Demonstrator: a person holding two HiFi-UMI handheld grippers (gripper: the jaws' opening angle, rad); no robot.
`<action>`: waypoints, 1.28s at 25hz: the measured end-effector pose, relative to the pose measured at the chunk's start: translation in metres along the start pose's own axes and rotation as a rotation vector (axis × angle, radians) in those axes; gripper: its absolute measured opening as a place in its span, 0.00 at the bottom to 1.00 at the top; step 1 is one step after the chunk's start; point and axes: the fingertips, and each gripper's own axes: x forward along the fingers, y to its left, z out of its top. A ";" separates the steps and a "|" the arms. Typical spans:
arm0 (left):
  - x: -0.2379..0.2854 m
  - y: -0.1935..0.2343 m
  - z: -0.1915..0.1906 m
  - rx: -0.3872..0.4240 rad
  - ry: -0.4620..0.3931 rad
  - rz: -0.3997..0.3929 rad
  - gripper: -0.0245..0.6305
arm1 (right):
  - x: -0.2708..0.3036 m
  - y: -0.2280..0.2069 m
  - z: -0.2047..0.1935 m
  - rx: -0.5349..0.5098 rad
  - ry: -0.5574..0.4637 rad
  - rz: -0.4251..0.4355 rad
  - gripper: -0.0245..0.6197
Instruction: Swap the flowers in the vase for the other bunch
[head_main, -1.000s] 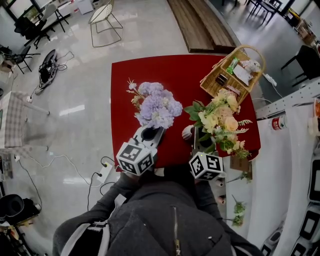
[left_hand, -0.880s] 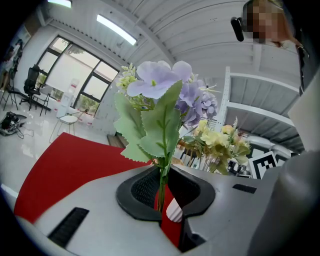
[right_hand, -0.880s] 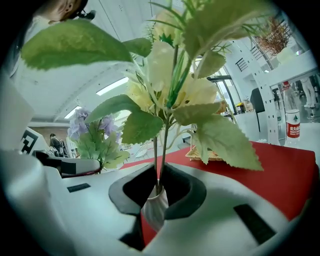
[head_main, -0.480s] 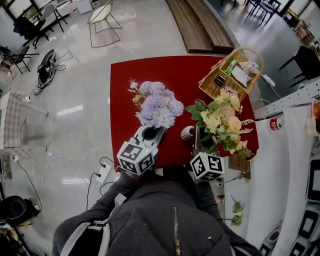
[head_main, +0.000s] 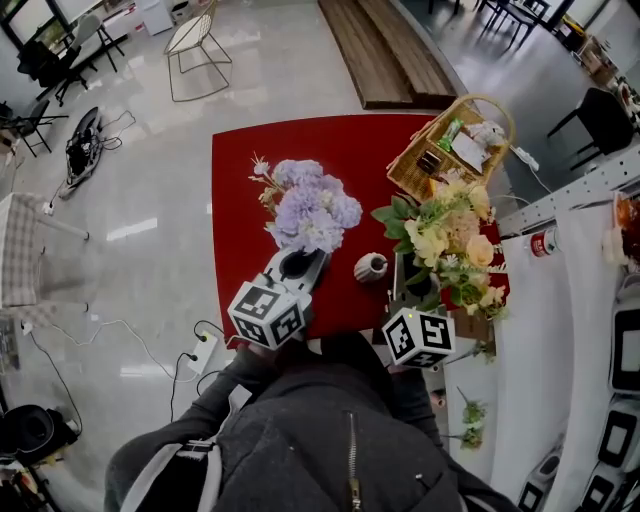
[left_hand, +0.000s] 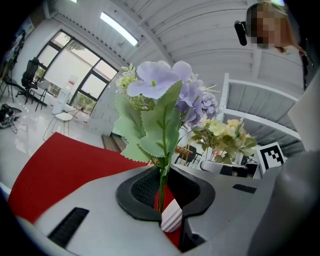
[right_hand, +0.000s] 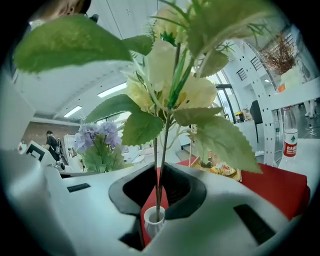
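My left gripper (head_main: 299, 264) is shut on the stem of the purple flower bunch (head_main: 306, 205), held upright over the red table (head_main: 240, 190). In the left gripper view the stem (left_hand: 161, 185) runs between the jaws of that gripper (left_hand: 162, 194). A small white ribbed vase (head_main: 371, 267) stands on the table between both grippers. My right gripper (head_main: 403, 290) is shut on the stems of the yellow bunch (head_main: 452, 238). In the right gripper view the stems (right_hand: 158, 165) pass between the jaws of that gripper (right_hand: 157, 189), their ends at the vase (right_hand: 154, 221) mouth.
A wicker basket (head_main: 446, 160) with small items sits at the table's far right corner. A white shelf with a bottle (head_main: 545, 243) runs along the right. A wooden bench (head_main: 385, 50) and a wire chair (head_main: 195, 40) stand on the floor beyond the table.
The right gripper has risen with the yellow bunch, which now sits further right in the head view and leaves the vase uncovered. The left gripper and purple bunch kept still.
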 end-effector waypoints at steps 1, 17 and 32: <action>0.000 -0.001 0.002 0.001 -0.004 -0.005 0.11 | -0.001 0.000 0.005 -0.007 -0.009 0.002 0.10; 0.005 0.002 0.020 0.019 -0.001 -0.039 0.11 | -0.013 0.001 0.052 -0.043 -0.035 0.017 0.10; 0.019 0.000 0.011 0.029 0.032 -0.078 0.11 | -0.038 -0.059 0.076 0.016 -0.118 -0.121 0.10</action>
